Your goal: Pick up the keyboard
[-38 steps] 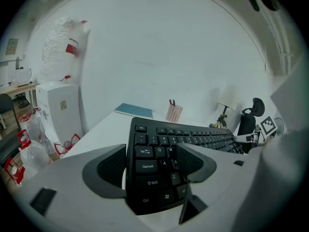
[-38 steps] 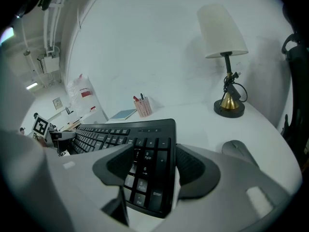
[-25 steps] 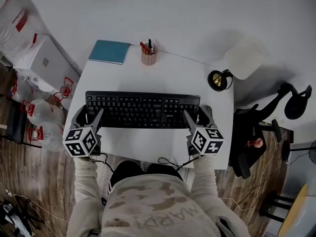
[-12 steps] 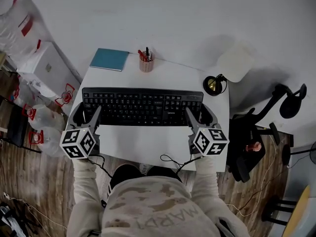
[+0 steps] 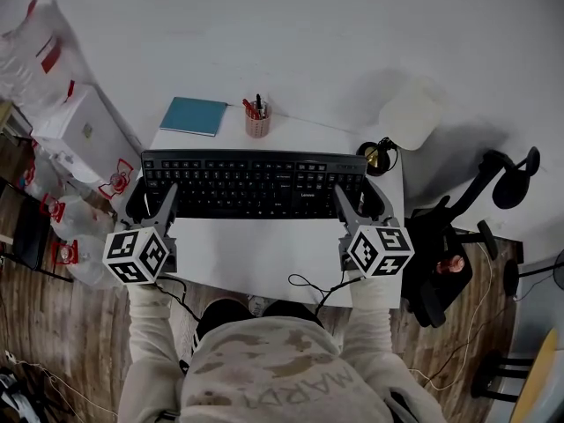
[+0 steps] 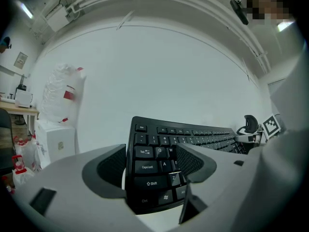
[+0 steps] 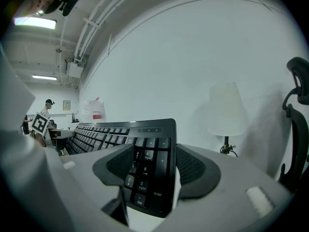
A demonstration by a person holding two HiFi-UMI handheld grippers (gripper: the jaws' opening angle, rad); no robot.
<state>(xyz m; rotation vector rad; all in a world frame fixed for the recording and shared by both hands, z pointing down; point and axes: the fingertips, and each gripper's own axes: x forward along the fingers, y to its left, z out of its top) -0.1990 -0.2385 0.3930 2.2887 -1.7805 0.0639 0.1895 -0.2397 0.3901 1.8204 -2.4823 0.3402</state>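
Note:
A black full-size keyboard [image 5: 251,183] hangs level above the white table [image 5: 256,254], held at both ends. My left gripper [image 5: 152,203] is shut on its left end: in the left gripper view the keyboard [image 6: 157,166] sits between the pads at the Caps Lock and Shift keys, inside my left gripper [image 6: 149,168]. My right gripper [image 5: 359,203] is shut on the number-pad end. In the right gripper view the keyboard [image 7: 145,163] fills the gap of my right gripper [image 7: 154,170]. Its underside is hidden.
At the table's back lie a teal notebook [image 5: 194,115] and a pen cup [image 5: 257,122]. A lamp [image 5: 410,113] stands at the back right corner. A black office chair [image 5: 480,210] is at the right. A white box [image 5: 84,130] and plastic bags [image 5: 35,33] are at the left.
Both grippers have risen with the keyboard held between them. It now looks larger and sits farther from the table's front edge, near the pen cup and lamp base.

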